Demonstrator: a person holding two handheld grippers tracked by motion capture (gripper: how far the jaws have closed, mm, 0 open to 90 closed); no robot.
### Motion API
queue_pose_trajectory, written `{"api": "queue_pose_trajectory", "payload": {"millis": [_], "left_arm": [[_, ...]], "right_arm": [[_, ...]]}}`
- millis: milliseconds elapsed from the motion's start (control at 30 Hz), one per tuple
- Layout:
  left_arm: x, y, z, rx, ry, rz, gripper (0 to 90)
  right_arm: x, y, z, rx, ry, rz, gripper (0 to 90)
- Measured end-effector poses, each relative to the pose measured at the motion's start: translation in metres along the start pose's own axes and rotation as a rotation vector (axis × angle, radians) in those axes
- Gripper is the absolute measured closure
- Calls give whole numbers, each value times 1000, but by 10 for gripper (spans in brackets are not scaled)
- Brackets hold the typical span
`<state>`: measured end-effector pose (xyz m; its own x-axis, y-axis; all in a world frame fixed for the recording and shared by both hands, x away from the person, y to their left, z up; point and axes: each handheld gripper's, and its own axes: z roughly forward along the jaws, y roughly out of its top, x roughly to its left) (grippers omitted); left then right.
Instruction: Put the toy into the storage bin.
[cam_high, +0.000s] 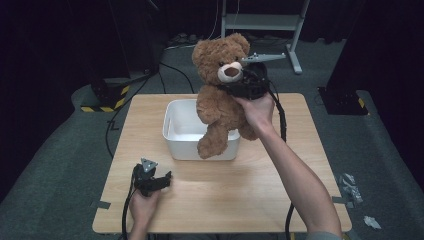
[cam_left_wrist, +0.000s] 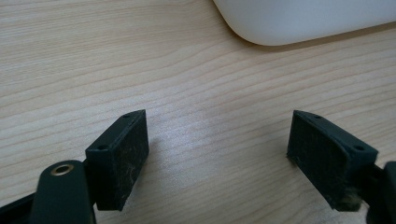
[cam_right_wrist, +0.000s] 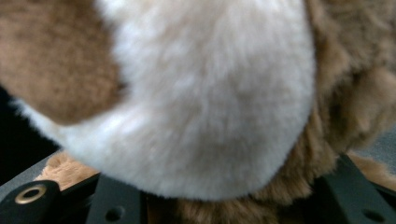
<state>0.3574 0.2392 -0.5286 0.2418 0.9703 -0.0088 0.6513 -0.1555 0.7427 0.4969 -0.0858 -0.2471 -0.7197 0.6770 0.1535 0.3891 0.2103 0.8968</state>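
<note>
Teddy bear (cam_high: 220, 95): plush brown fur, shaggy and soft, with a pale cream muzzle (cam_right_wrist: 205, 107) of shorter, smoother pile and a darker brown nose. It hangs upright in the air above the bin, one foot dangling over the front rim, the body partly over the bin's right side.

Bin (cam_high: 175, 140): white plastic, rectangular with rounded corners, smooth matte walls, standing mid-table. Table (cam_high: 225, 200): light wood-grain top with fine straight lines.

Right gripper (cam_high: 239, 87): black, hard-edged, jaws pinched into the fur at the bear's neck just under the muzzle, holding it up. Right forearm stretches long and diagonal from the near right, hand wrapped round the gripper body, grey plate (cam_high: 262, 57) sticking out level beside the bear's head.

Left gripper (cam_left_wrist: 217, 158): jaws spread wide, nothing between them, fuzzy black pads (cam_left_wrist: 128, 158) flecked with lint. It rests low near the table's front left, hand curled under it, pointing toward the bin's corner.
</note>
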Motion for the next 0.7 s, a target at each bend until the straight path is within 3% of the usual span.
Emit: {"api": "queue_pose_trajectory", "payload": {"millis": [333,700], "left_arm": [[0,0,0,0,1,-1,208],[0,0,0,0,1,0,208]], "right_arm": [[4,8,13,-26,11,20,506],[5,10,35,-31,-17,34,490]]}}
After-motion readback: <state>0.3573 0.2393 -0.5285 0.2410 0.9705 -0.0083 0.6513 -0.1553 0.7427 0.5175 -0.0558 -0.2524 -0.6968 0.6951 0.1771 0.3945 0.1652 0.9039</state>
